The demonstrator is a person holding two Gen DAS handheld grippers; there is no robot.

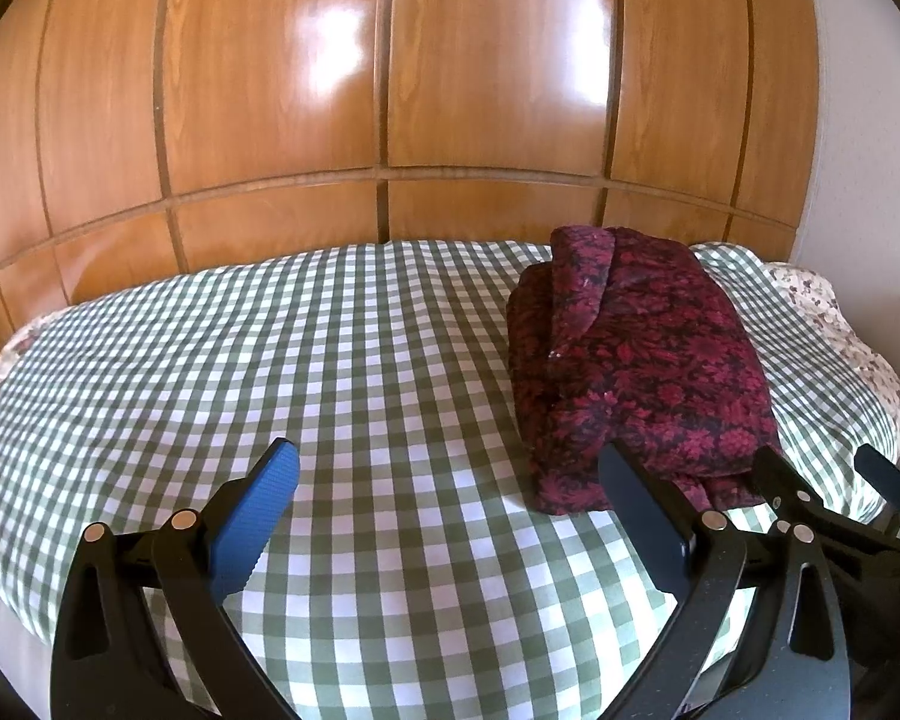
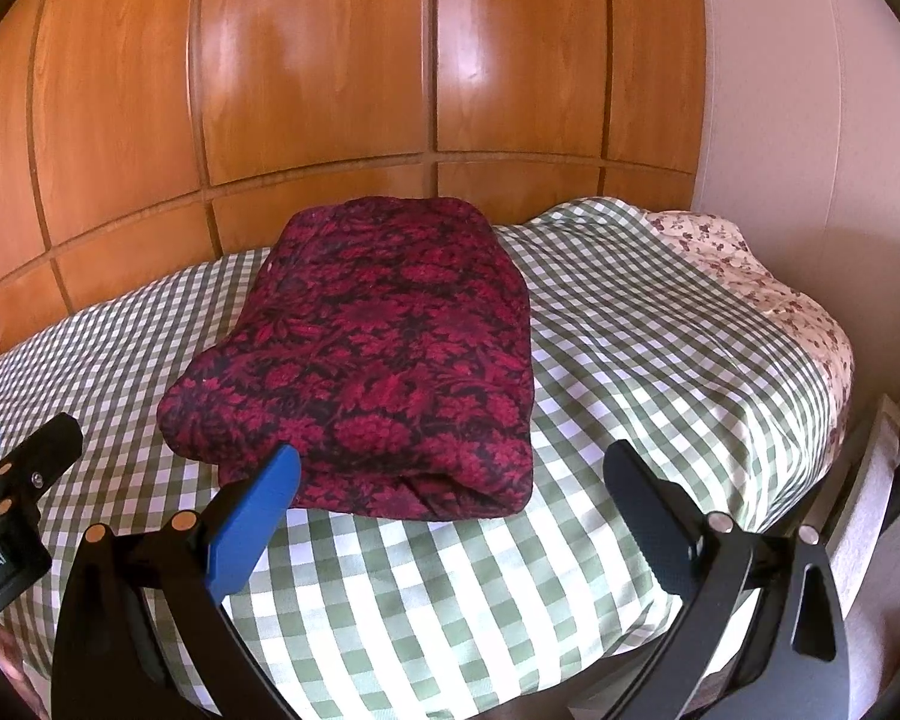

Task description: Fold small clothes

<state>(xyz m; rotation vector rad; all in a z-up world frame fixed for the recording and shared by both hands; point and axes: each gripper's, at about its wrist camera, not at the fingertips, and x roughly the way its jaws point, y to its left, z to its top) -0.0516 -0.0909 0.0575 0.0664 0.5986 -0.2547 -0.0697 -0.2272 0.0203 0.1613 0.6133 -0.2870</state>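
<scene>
Item 1: folded garment, dark red floral print on black. Folded into a thick rectangular bundle, lying flat on bed, right-of-centre, nearer the far edge than the near one. Left wrist view shows loose layered folds along its left side. Not gripped by anything.

Item 2: bed cover, green/white gingham, spread over whole bed top; mild wrinkles.

Item 3: floral sheet, cream w/ small reddish sprigs, showing at right end of bed beyond the gingham.

Item 4: left gripper. Jaws released, wide apart, nothing between them; held above bare gingham, just left of garment. Blue pad on one finger, dark pad on other.

Item 5: right gripper. Jaws released, wide apart, empty; held over near edge of bed, just in front of garment's near end. No contact seen.

Item 6: wardrobe, glossy wood panels, behind bed, full width.

Item 7: wall, pale, at right.
</scene>
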